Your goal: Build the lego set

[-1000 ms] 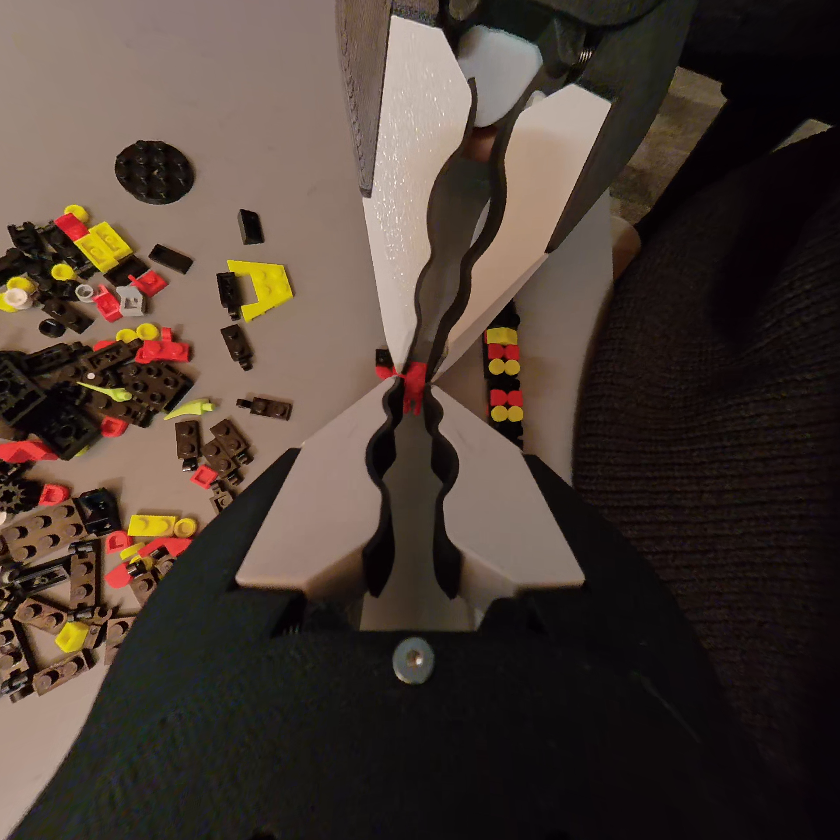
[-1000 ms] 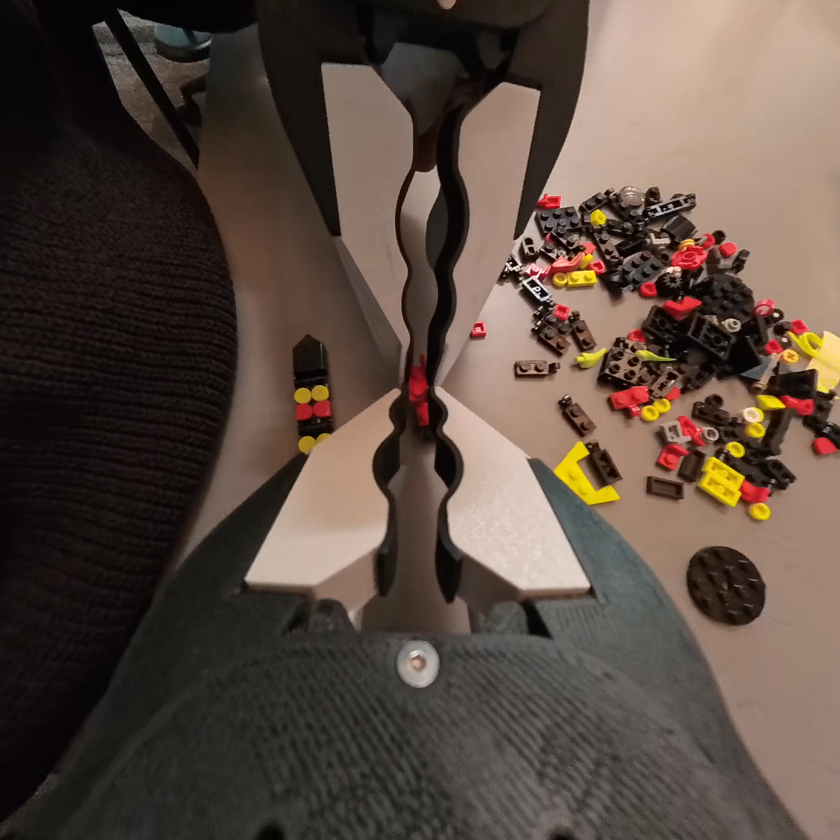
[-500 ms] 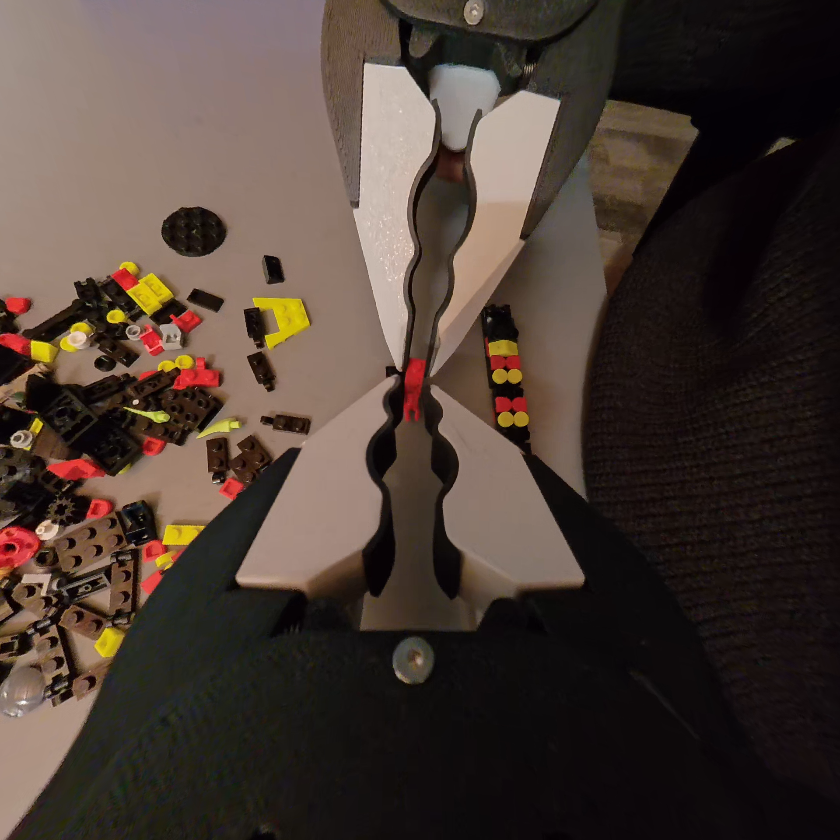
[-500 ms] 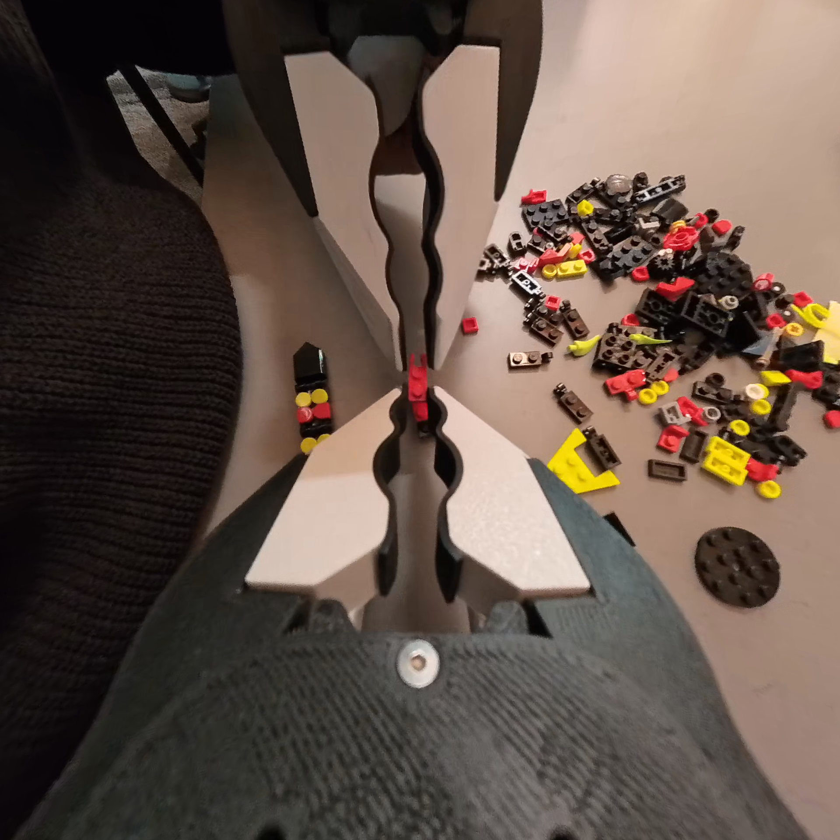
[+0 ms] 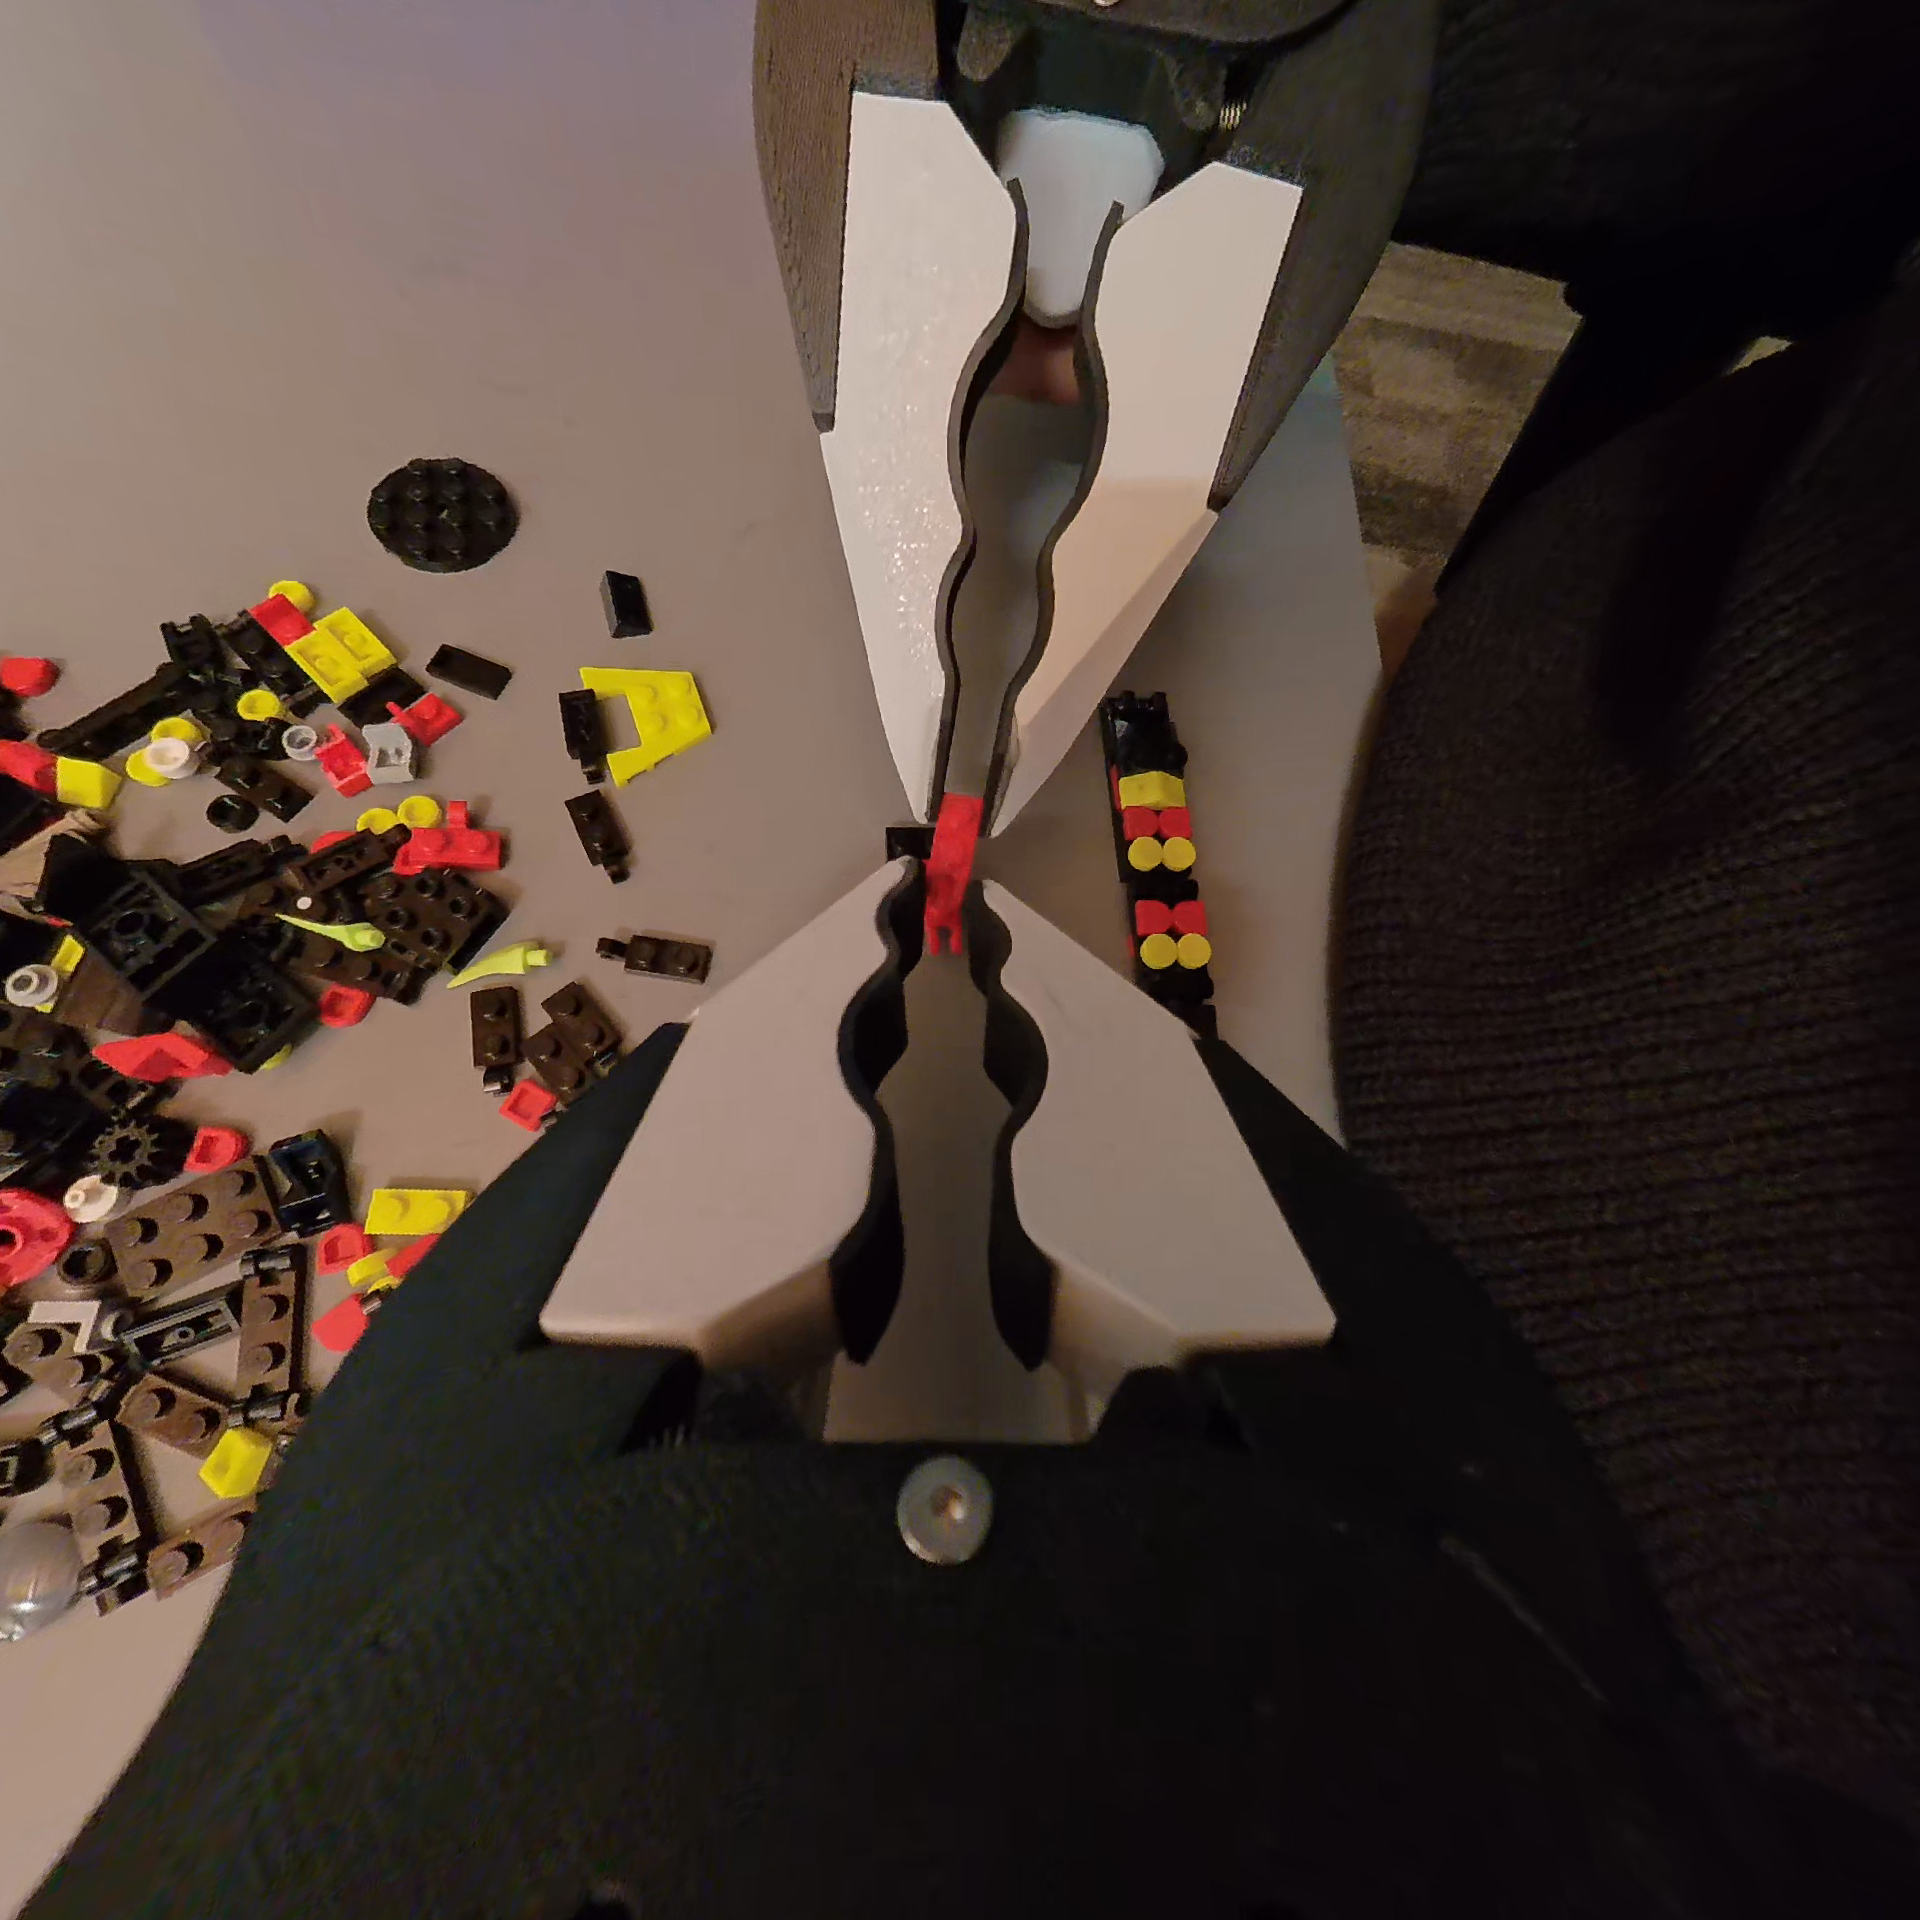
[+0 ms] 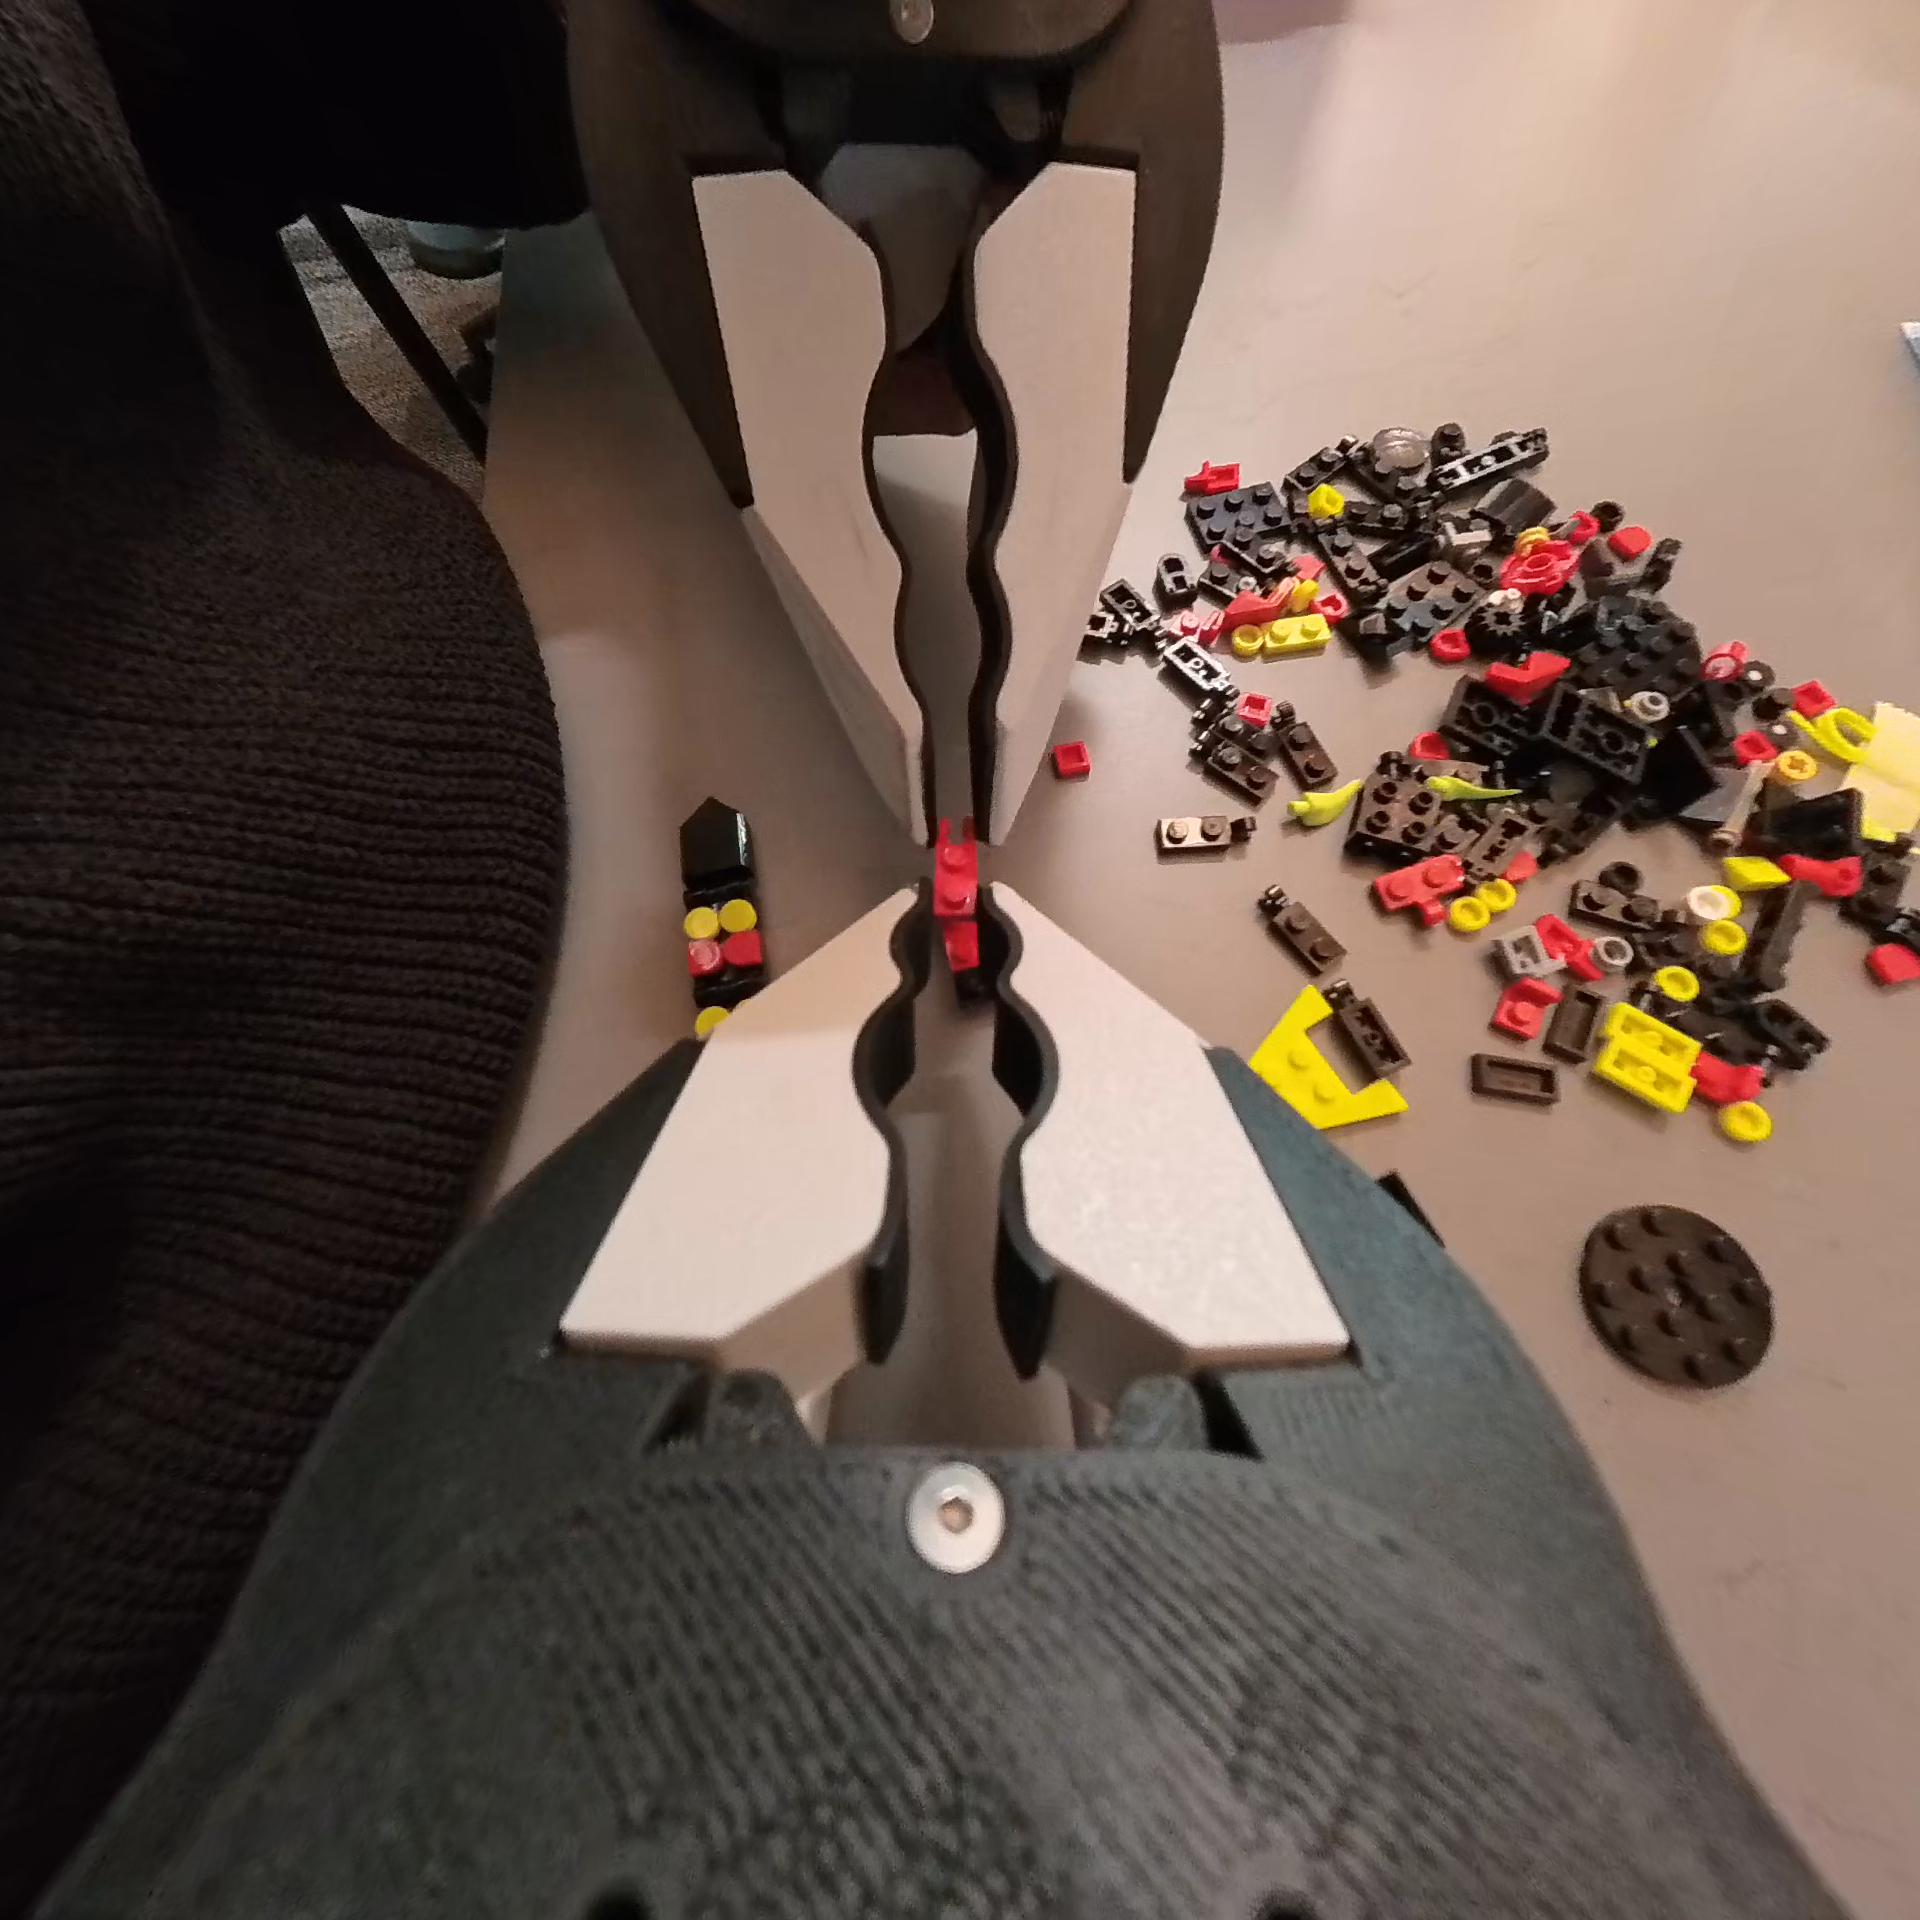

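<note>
Claws meet tip to tip above the bench [image 5: 520, 260], each pinching one end of a small red lego assembly [image 5: 951, 878]. In the left wrist view, the left claw [image 5: 943, 914] comes up from the bottom with its white fingers [image 5: 748, 1091] drawn in on the lower end of the red piece, while the right claw [image 5: 971, 790] reaches down from the top and nips the upper end. A tiny black piece [image 5: 902, 842] sits just beside the red assembly, touching the left claw's tip; whether it is joined to the red part cannot be told.

Seen from the right wrist view, the right claw [image 6: 954, 935] grips the near end of the red lego assembly [image 6: 954, 883] and the left claw [image 6: 951, 821] closes on the far end.

Just beside the red assembly, toward the person's dark knitted sleeve [image 5: 1662, 935], lies a long black strip build [image 5: 1158, 862] topped with red and yellow studs, flat on the bench. On the other side of the red assembly spreads a loose pile of bricks [image 5: 208, 987] in black, brown, red and yellow. A yellow wedge plate [image 5: 655, 717] rests between the pile and the red assembly, and a round black plate [image 5: 444, 514] sits apart beyond the wedge.
</note>
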Action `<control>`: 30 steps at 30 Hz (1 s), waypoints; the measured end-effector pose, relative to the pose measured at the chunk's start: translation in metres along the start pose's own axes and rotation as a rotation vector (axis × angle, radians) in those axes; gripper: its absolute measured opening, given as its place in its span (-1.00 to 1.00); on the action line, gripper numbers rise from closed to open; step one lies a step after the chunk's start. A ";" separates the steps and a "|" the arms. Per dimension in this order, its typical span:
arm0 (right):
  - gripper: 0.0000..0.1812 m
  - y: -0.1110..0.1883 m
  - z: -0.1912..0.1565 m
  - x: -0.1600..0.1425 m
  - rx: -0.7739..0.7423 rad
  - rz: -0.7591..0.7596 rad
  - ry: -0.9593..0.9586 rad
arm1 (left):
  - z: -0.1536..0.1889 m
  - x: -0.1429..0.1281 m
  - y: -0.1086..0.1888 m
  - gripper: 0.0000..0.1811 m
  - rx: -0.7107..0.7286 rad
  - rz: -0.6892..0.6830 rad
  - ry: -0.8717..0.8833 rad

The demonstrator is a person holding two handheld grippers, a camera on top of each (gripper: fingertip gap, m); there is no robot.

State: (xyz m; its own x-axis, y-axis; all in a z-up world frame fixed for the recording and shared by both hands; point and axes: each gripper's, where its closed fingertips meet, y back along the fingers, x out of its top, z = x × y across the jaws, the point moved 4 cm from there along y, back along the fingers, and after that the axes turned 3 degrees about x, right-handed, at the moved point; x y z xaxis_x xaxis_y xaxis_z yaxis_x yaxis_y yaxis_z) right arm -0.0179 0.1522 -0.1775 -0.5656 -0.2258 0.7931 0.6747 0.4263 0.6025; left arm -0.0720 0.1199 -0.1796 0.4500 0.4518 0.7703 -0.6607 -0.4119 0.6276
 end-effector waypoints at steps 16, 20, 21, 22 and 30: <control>-0.81 -0.007 0.000 -0.009 -0.020 -0.075 0.021 | -0.008 -0.015 -0.013 -0.94 0.073 -0.126 0.042; -0.78 -0.009 -0.002 -0.010 -0.010 -0.084 0.016 | -0.007 -0.015 -0.014 -0.94 0.072 -0.140 0.057; -0.77 -0.010 -0.002 -0.011 -0.007 -0.087 0.016 | -0.007 -0.014 -0.014 -0.94 0.071 -0.142 0.058; -0.77 -0.011 -0.003 -0.011 -0.004 -0.089 0.017 | -0.006 -0.014 -0.014 -0.94 0.069 -0.142 0.059; -0.77 -0.012 -0.004 -0.012 0.002 -0.099 0.018 | -0.005 -0.014 -0.015 -0.94 0.068 -0.151 0.071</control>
State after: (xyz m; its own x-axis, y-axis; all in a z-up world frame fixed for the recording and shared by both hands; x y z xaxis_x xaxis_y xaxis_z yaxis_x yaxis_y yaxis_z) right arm -0.0174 0.1465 -0.1944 -0.6209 -0.2822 0.7314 0.6153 0.4027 0.6777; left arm -0.0710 0.1236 -0.2000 0.4962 0.5665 0.6579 -0.5451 -0.3866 0.7439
